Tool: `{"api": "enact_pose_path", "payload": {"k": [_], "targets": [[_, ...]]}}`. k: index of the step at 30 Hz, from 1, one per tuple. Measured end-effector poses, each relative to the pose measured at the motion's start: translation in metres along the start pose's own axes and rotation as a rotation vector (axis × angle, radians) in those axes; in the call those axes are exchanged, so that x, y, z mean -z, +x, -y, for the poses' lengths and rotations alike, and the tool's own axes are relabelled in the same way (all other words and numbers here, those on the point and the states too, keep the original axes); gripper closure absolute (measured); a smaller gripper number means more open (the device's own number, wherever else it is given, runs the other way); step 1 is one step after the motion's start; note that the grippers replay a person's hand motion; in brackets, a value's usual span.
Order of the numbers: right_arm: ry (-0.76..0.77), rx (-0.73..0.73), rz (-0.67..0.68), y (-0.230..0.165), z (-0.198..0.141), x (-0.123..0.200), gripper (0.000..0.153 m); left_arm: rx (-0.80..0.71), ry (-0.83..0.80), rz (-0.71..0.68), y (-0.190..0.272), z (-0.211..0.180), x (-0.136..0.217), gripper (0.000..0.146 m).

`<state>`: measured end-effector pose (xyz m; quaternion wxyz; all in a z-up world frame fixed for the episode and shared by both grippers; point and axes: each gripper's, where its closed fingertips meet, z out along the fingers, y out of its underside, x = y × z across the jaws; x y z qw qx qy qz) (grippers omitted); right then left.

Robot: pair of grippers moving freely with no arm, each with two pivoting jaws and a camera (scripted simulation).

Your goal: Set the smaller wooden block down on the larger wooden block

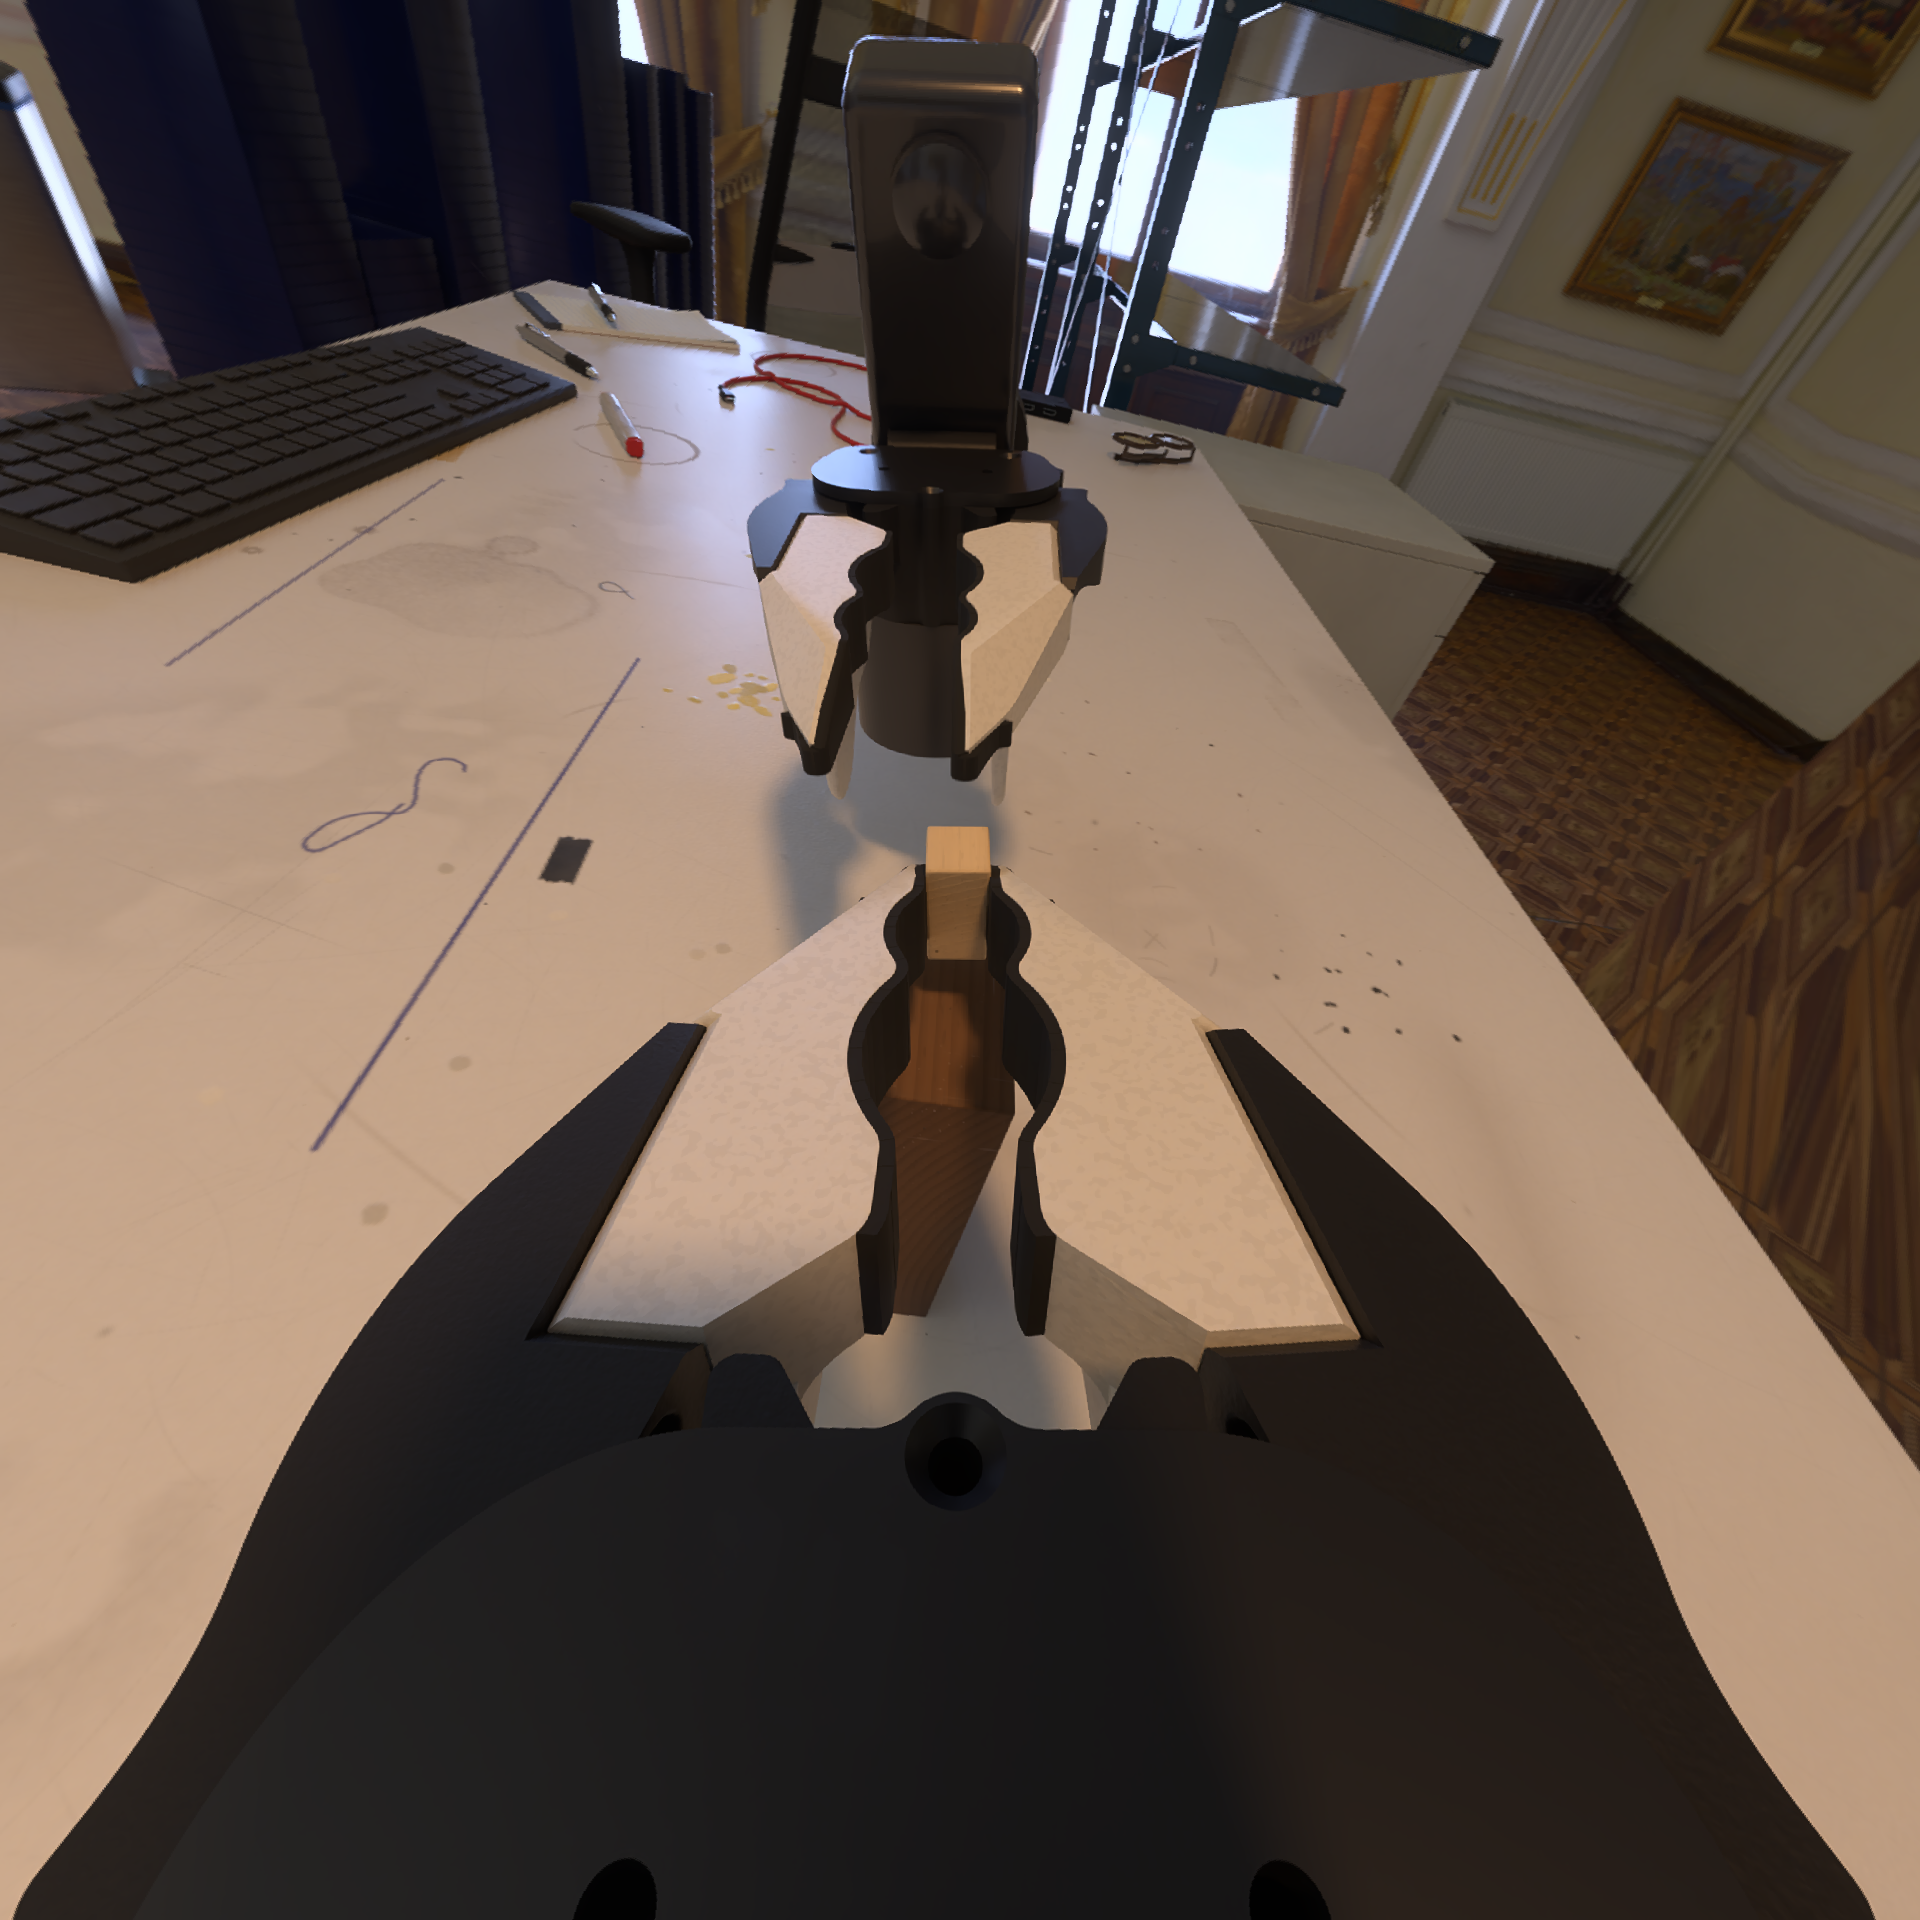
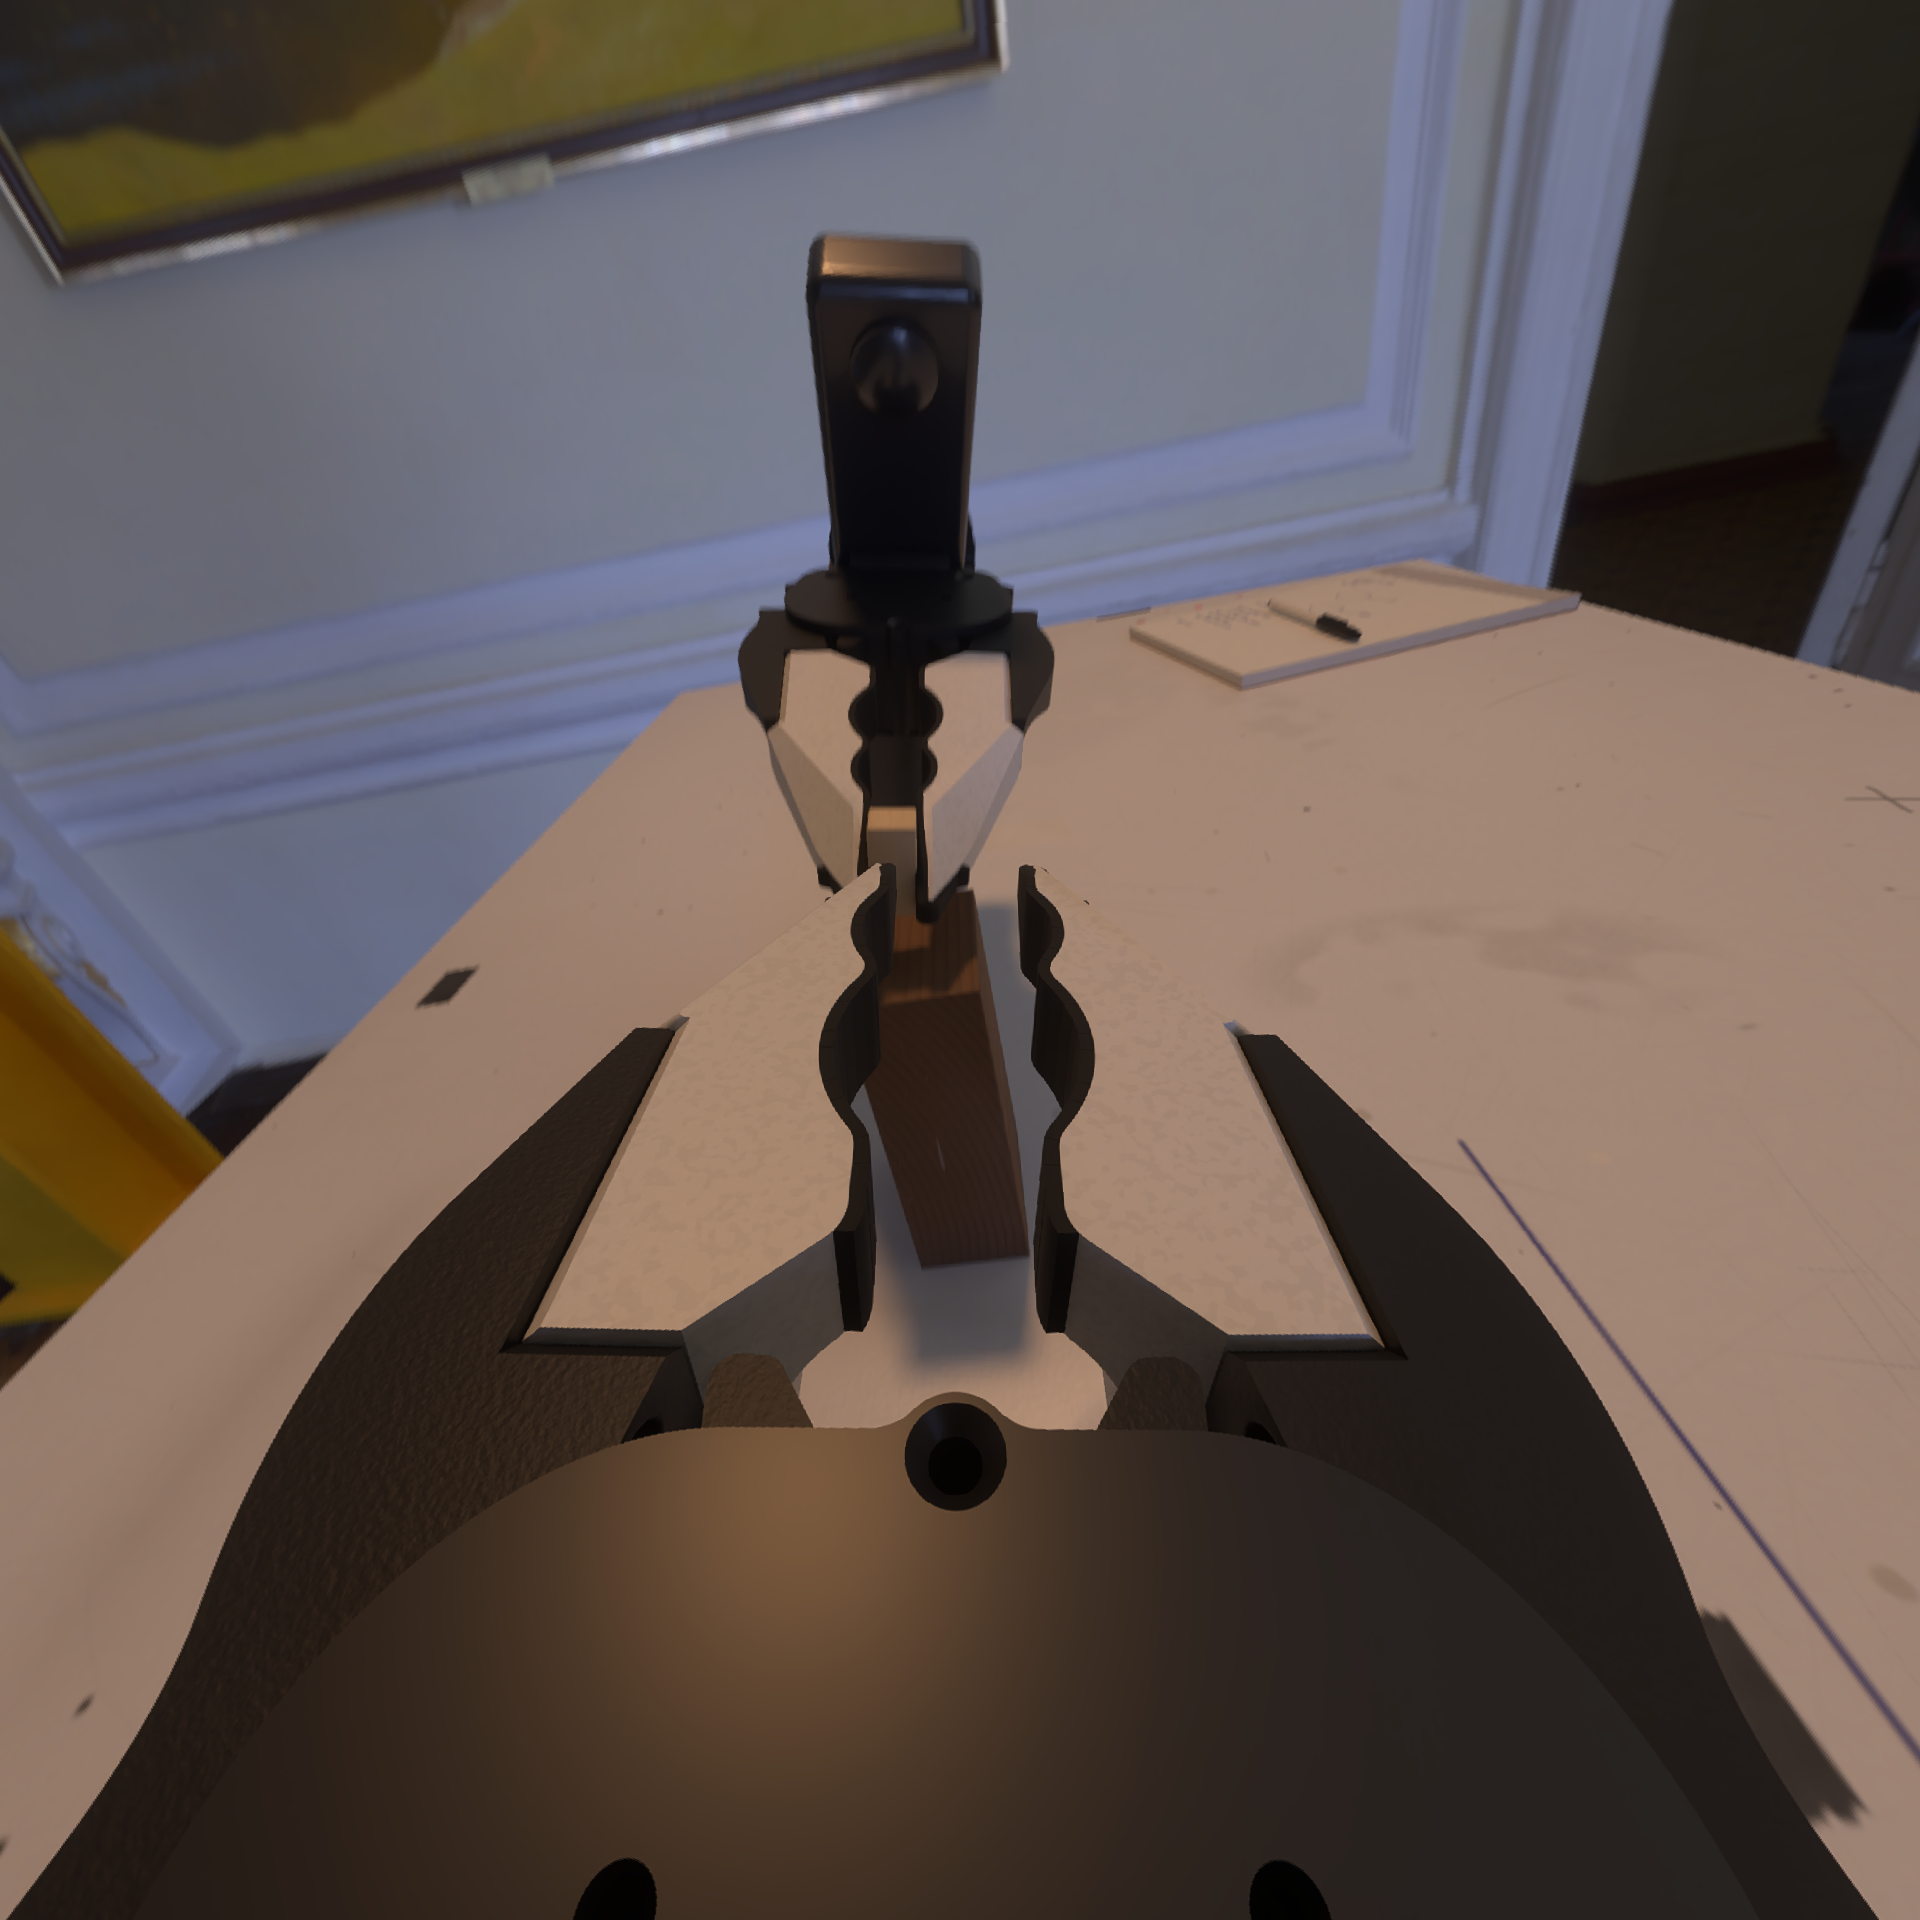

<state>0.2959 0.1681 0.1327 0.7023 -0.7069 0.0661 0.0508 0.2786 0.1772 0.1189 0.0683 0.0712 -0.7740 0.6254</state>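
My left gripper (image 1: 958, 873) is shut on the smaller, pale wooden block (image 1: 956, 894), held upright at its fingertips. The larger, dark brown wooden block (image 1: 940, 1101) lies on the white table (image 1: 260, 935) right below it. The pale block is over the brown block's far end; I cannot tell whether they touch. In the right wrist view my right gripper (image 2: 956, 878) is open and empty, its fingers either side of the brown block (image 2: 951, 1101). Beyond it, the left gripper (image 2: 894, 883) holds the pale block (image 2: 891, 836). The right gripper (image 1: 916, 779) faces me in the left wrist view.
A black keyboard (image 1: 260, 447), a red-capped marker (image 1: 623, 426), pens on a notepad (image 1: 634, 322) and a red cable (image 1: 800, 384) lie at the far left. Another notepad with a pen (image 2: 1351, 623) lies at a far corner. The table's edge drops off to the right (image 1: 1558, 987).
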Motion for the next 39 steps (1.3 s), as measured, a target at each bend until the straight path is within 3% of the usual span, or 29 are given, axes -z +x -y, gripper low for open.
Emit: {"api": "enact_pose_path", "payload": {"k": [16, 19, 25, 30, 39], "targets": [[-0.346, 0.164, -0.102, 0.004, -0.042, -0.002, 0.128, 0.007, -0.018, -0.025, 0.0, -0.011, 0.001, 0.136], [-0.324, 0.163, -0.115, 0.004, -0.04, -0.005, 0.128, -0.012, 0.004, -0.027, 0.002, -0.008, 0.0, 0.133], [-0.118, 0.006, -0.06, 0.002, -0.019, -0.008, 0.129, -0.03, 0.071, -0.018, 0.002, 0.0, 0.004, 0.131], [-0.072, -0.017, -0.028, -0.004, -0.014, -0.011, 0.129, -0.018, 0.097, -0.053, 0.007, 0.004, 0.005, 0.133], [0.082, -0.235, 0.074, -0.011, -0.004, -0.016, 0.129, -0.018, 0.168, -0.078, 0.01, 0.014, 0.012, 0.129]]}}
